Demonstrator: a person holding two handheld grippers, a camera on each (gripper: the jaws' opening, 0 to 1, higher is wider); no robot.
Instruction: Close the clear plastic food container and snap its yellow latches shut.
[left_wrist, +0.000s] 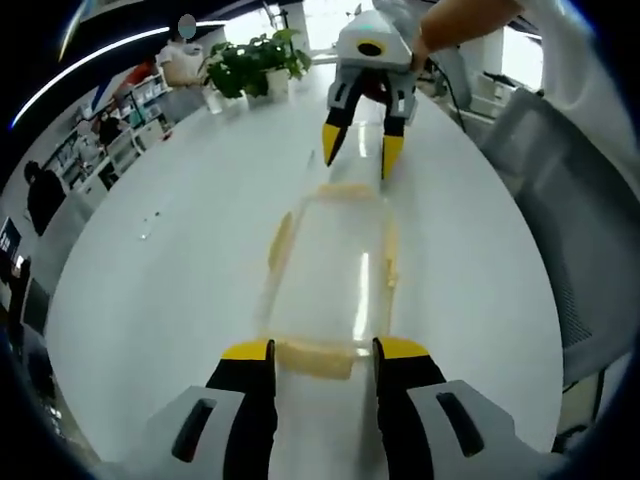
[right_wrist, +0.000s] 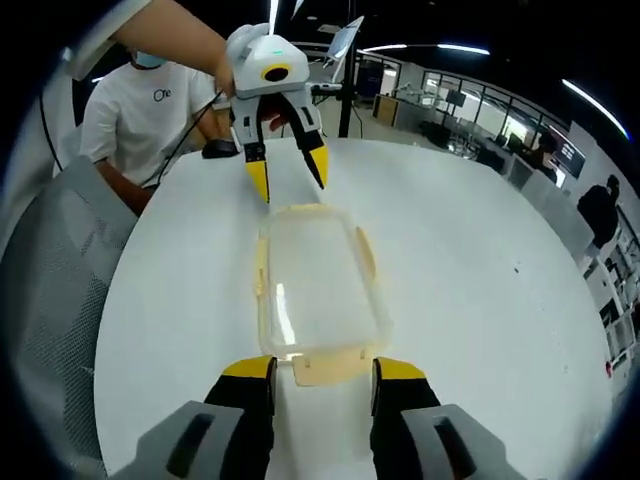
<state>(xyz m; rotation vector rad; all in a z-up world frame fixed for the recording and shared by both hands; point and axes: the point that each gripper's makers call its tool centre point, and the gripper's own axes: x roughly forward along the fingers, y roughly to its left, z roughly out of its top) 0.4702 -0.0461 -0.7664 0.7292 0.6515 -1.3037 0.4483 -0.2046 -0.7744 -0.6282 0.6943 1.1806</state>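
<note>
I held both grippers, left (left_wrist: 322, 350) and right (right_wrist: 322, 370), wide apart at opposite ends of the clear food container (right_wrist: 315, 285) lying mid-table (right_wrist: 470, 260). Pressing one yellow latch (right_wrist: 325, 368) off-centre risked skidding it sideways.

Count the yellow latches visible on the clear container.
4: near-end latch, far-end latch, left-side latch, right-side latch in the right gripper view.

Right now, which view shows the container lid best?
The right gripper view: the lid shows its whole rounded outline from above, with the near latch between that gripper's jaws. In the left gripper view the lid is foreshortened and washed out against the table, edges faint.
</note>
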